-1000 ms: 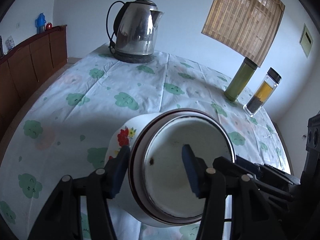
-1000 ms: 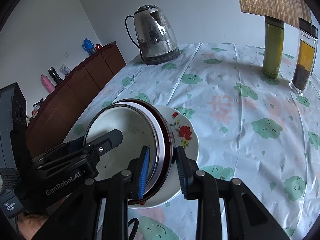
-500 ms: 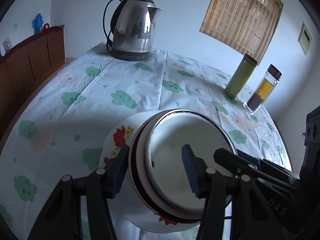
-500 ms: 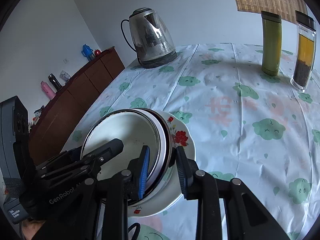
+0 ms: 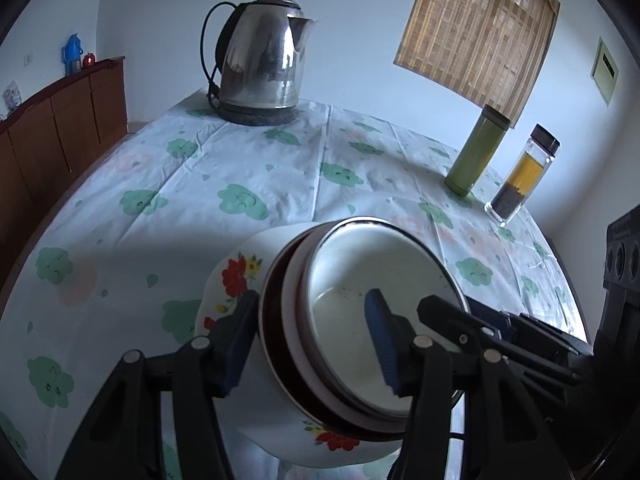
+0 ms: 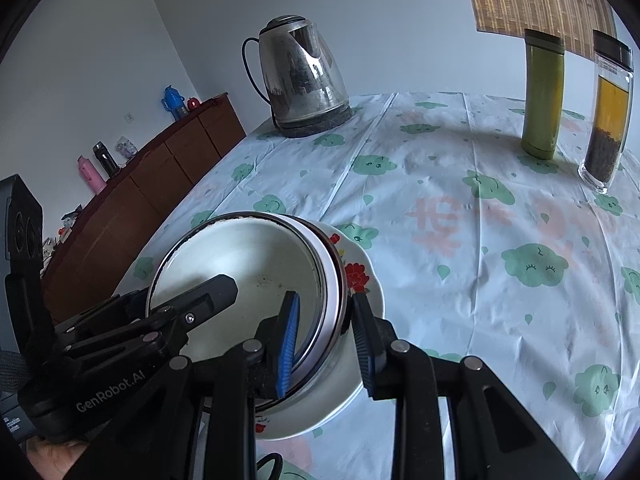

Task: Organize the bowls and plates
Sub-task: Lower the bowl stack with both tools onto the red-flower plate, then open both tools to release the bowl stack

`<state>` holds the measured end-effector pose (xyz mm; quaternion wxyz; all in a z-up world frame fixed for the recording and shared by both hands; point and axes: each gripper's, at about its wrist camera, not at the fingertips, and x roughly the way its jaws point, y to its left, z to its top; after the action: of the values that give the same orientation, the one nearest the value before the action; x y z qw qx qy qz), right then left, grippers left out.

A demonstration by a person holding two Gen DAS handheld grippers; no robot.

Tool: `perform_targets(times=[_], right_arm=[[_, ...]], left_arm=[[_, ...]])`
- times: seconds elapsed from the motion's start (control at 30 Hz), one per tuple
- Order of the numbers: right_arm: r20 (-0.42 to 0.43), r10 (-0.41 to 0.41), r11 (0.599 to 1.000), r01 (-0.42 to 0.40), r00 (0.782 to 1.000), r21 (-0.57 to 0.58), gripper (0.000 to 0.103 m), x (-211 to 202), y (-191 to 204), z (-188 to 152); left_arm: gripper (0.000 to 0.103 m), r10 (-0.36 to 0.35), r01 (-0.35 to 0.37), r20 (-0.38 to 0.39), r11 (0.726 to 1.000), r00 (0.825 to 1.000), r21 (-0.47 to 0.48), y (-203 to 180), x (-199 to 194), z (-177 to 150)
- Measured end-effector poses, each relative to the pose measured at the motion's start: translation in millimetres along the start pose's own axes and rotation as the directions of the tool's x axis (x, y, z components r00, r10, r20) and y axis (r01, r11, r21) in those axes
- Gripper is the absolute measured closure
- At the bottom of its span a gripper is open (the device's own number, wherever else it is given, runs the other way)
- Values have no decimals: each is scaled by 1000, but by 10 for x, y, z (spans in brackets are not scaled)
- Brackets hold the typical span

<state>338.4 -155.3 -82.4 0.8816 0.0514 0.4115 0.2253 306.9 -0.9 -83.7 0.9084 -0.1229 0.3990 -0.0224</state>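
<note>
A stack of nested bowls hangs tilted over the tablecloth (image 5: 240, 160). A white enamel bowl (image 5: 360, 280) (image 6: 248, 264) lies innermost, a dark red-rimmed bowl (image 5: 276, 320) is around it, and a white floral bowl (image 5: 236, 276) (image 6: 356, 276) is outermost. My left gripper (image 5: 308, 340) is shut on the stack's left rim, one finger inside the enamel bowl and one outside. My right gripper (image 6: 325, 340) is shut on the opposite rim in the same way. Each gripper shows in the other's view: the left gripper (image 6: 192, 312), the right gripper (image 5: 480, 336). Whether the stack's underside touches the cloth is hidden.
A steel kettle (image 5: 260, 64) (image 6: 300, 80) stands at the table's far end. A green flask (image 5: 476, 152) (image 6: 542, 96) and a glass jar (image 5: 520, 176) (image 6: 608, 112) stand at the far right. A wooden sideboard (image 5: 60, 128) (image 6: 140, 192) runs along the left wall.
The stack has tipped a little, and more of the floral bowl now shows beneath the inner bowls. Both grips on the rims are unchanged.
</note>
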Motion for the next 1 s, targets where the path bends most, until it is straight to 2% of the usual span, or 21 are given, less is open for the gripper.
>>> perform_targets(times=[0.2, 0.3, 0.37, 0.43, 0.53, 0.8, 1.0], right_arm=[[0, 0, 1000, 0, 1000, -2, 74, 1, 5, -2], [36, -21, 999, 23, 999, -43, 74, -57, 53, 3], [56, -13, 999, 15, 998, -42, 67, -107, 42, 12], [77, -27, 998, 32, 997, -59, 52, -177, 40, 5], [135, -28, 998, 36, 990, -59, 42, -348, 3, -19], [284, -68, 987, 105, 957, -120, 37, -679, 51, -165], [314, -95, 979, 145, 945, -140, 36, -714, 37, -195]], left_arm=[[50, -4, 4, -3, 1000, 1000, -1, 6, 6, 4], [50, 16, -16, 21, 1000, 1000, 18, -19, -30, 14], [44, 67, -69, 53, 997, 996, 35, -42, -78, 19], [40, 105, -111, 93, 992, 990, 65, -72, -138, 22], [36, 90, -99, 137, 993, 986, 61, -65, -224, 37], [27, 59, -96, 274, 988, 960, 123, -230, -458, 27], [27, 48, -96, 314, 985, 948, 142, -290, -540, 6]])
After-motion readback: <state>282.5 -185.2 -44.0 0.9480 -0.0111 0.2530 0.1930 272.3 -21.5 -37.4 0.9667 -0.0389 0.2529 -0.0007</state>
